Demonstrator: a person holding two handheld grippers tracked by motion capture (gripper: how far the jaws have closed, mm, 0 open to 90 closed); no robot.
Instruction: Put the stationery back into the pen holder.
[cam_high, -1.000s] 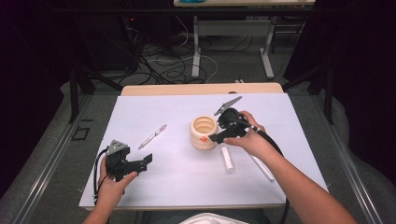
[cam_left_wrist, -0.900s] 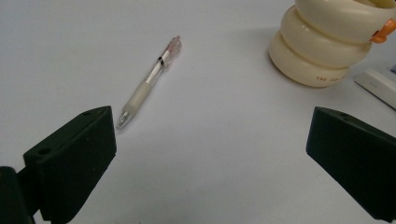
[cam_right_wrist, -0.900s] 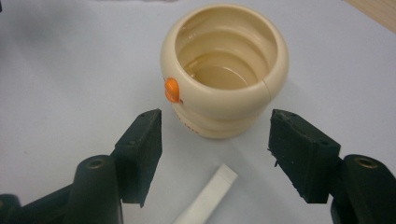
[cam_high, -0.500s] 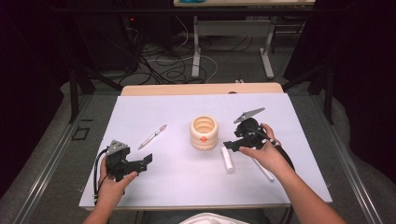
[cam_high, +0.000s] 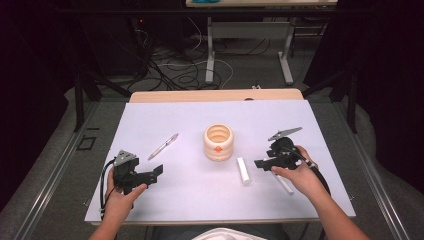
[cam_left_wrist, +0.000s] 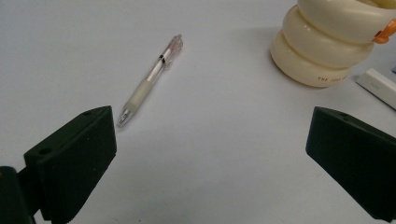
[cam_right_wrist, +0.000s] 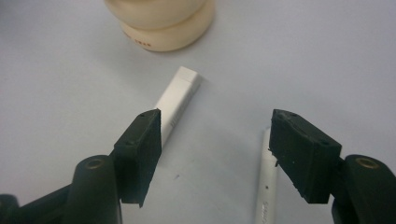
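Observation:
A cream ribbed cup (cam_high: 218, 142) with an orange dot stands mid-table. A clear pen (cam_high: 163, 146) lies to its left, a short white bar (cam_high: 243, 170) to its lower right. A white marker (cam_high: 284, 184) lies partly under the person's right hand. My right gripper (cam_high: 260, 164) hovers low just right of the bar, jaws open over bare table. In the right gripper view (cam_right_wrist: 215, 140) the bar (cam_right_wrist: 180, 100) runs past one jaw and the marker (cam_right_wrist: 265, 191) past the other. My left gripper (cam_high: 154, 173) rests open at front left, with the pen (cam_left_wrist: 149, 79) and the cup (cam_left_wrist: 327, 42) beyond its jaws (cam_left_wrist: 210, 140).
White paper (cam_high: 175, 115) covers the tabletop; a wooden strip (cam_high: 215, 95) shows at its far edge. Cables and table legs lie on the dark floor behind. Each gripper trails a black cable toward the front edge.
My right gripper has moved from beside the cup to the right and down, ending low by the white bar. The left gripper has stayed put.

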